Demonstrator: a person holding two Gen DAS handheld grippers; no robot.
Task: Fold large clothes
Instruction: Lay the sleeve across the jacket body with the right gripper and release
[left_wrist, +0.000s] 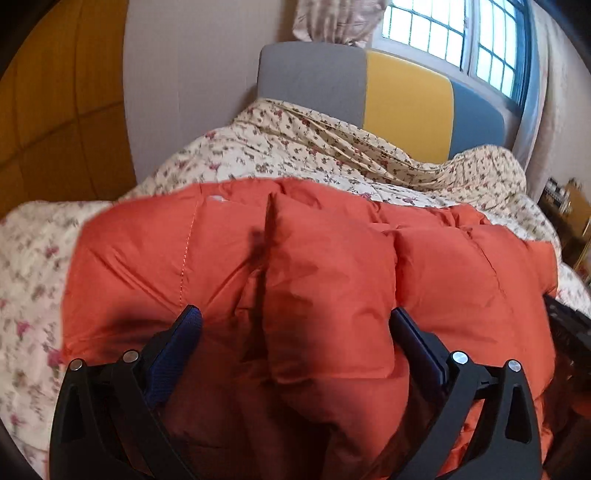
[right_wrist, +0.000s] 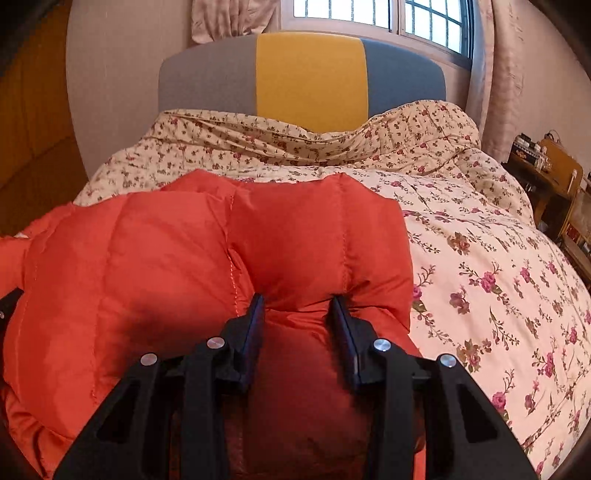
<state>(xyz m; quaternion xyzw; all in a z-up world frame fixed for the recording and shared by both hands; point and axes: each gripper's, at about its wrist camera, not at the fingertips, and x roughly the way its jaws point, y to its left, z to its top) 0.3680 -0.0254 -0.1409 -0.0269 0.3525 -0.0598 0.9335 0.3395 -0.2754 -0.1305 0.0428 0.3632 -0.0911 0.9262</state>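
An orange padded jacket (left_wrist: 332, 266) lies on the bed; it also fills the left half of the right wrist view (right_wrist: 184, 258). My left gripper (left_wrist: 295, 321) is open wide, its fingers pressed into the jacket on either side of a raised fold. My right gripper (right_wrist: 299, 302) is partly closed, its fingers squeezing a puffy section of the jacket near its right edge. The jacket's near part is hidden under both grippers.
A floral quilt (right_wrist: 480, 277) covers the bed around the jacket. A grey, yellow and blue headboard (right_wrist: 310, 77) stands at the far end under a window (right_wrist: 424, 18). A wooden side table (right_wrist: 546, 173) with small items stands at the right. A wooden wardrobe (left_wrist: 55, 122) is on the left.
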